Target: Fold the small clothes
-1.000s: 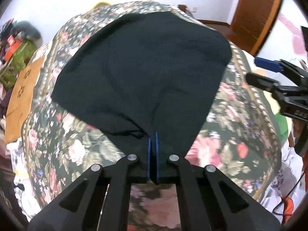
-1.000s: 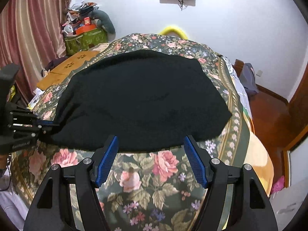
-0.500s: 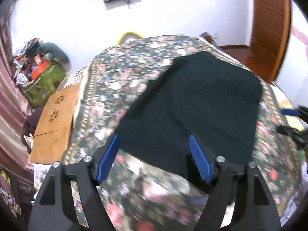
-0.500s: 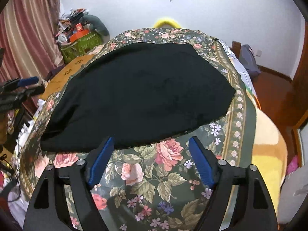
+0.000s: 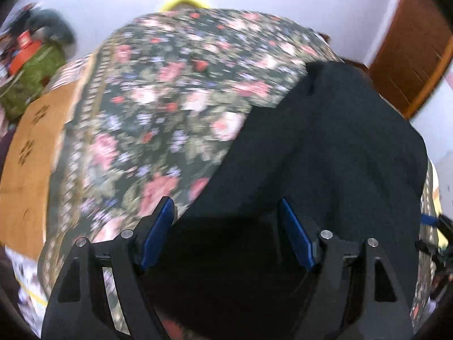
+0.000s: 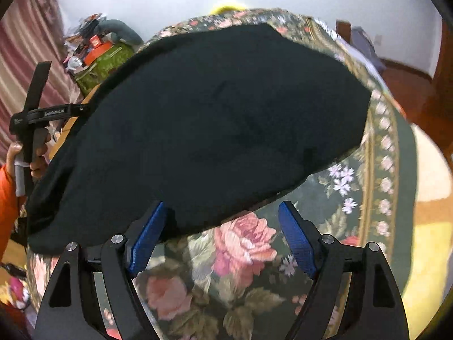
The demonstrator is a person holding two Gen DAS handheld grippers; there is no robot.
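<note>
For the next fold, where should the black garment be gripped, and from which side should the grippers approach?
Probably along the near hem of the black garment, which lies flat on the floral bedspread. That edge is a free, thin line facing both open grippers: the right gripper already straddles it near one corner, and the left gripper sits over the opposite near end. Come in low from the near side, pinching each corner.

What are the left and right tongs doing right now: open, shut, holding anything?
Left tongs: open, holding nothing; the black garment lies under them.
Right tongs: open, holding nothing, poised over the garment's near edge.
</note>
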